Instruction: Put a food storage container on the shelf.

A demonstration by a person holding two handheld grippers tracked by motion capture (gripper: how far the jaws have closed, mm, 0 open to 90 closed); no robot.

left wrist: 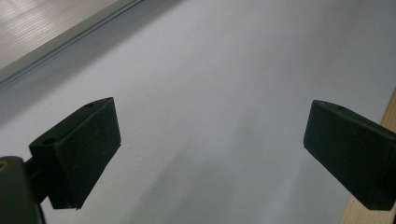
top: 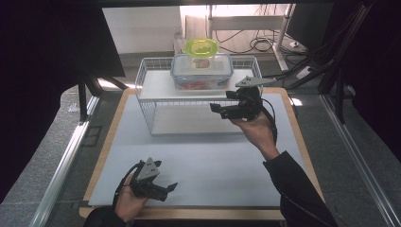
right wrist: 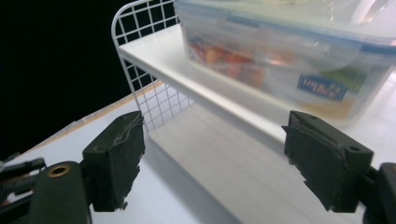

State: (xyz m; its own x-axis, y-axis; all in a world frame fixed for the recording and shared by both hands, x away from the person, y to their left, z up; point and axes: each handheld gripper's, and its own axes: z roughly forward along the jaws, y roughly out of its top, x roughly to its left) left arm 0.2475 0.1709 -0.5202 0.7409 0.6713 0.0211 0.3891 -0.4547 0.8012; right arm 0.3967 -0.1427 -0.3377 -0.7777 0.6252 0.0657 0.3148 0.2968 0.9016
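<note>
The clear food box (right wrist: 289, 60) has a blue label (too blurry to read) and sits on the wire rack's (top: 156, 75) top shelf. The right claw (right wrist: 212, 163) is wide open, holding nothing, just in front of the box. The left claw (left wrist: 210, 154) is open too, over the table (top: 198, 165).

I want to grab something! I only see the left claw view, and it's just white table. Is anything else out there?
Observer: Yes, a white wire rack with a white shelf stands at the table's far side.
Operator: Is something on it?
Observer: A clear rectangular plastic box with a blue-rimmed lid sits on the top shelf, with colourful things inside.
Operator: Where's the other claw?
Observer: The right claw is in front of the rack's right part, open, with nothing between its jaws.
</note>
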